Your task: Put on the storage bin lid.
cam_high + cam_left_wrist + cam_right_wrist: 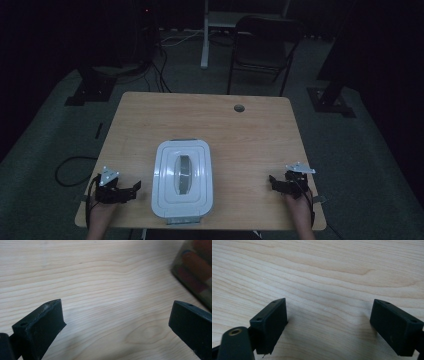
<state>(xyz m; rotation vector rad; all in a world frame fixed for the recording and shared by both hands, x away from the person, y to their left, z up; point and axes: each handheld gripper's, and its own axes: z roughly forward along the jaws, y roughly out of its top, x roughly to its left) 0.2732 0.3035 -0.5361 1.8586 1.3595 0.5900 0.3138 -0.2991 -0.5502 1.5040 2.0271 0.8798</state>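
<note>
A: Looking down from the high view, where's the lidded box sitting?

B: On the wooden table, toward six o'clock from the middle, its short end at the near edge. The left gripper rests at its nine o'clock, near it; the right gripper lies at three o'clock, well apart from it.

A: And the jaws?

B: Both pairs are spread wide with nothing between them. In each gripper view there is bare wood grain in the gap, and the left gripper view catches the box's see-through wall at two o'clock, with blurred coloured things inside.

A: How do you think it'll handle?

B: My guess is stiff plastic, smooth and a bit slippery, with some weight from the contents. The lid has a grey handle recessed in its centre; that looks the surest hold for lifting. The clips at the short ends would be where to pry.
</note>
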